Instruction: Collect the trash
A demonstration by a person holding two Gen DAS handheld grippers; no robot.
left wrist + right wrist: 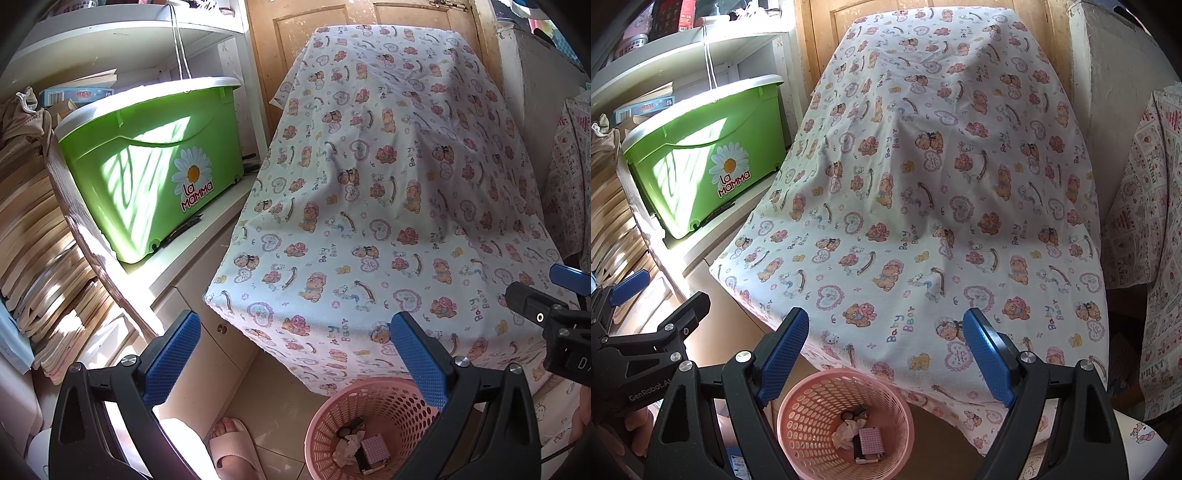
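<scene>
Pink plastic mesh forms the wastebasket on the floor, partly tucked under the hanging hem of the bear-print cloth, which hides whatever it drapes. Inside the wastebasket lie the trash pieces: a crumpled tissue, a pink checked box and dark bits too small to identify. The left gripper and right gripper both hover above the wastebasket, angled downward, jaws spread wide with nothing between them. Left of the wastebasket stands a foot in a slipper; farther left, a green tub sits on a white shelf.
</scene>
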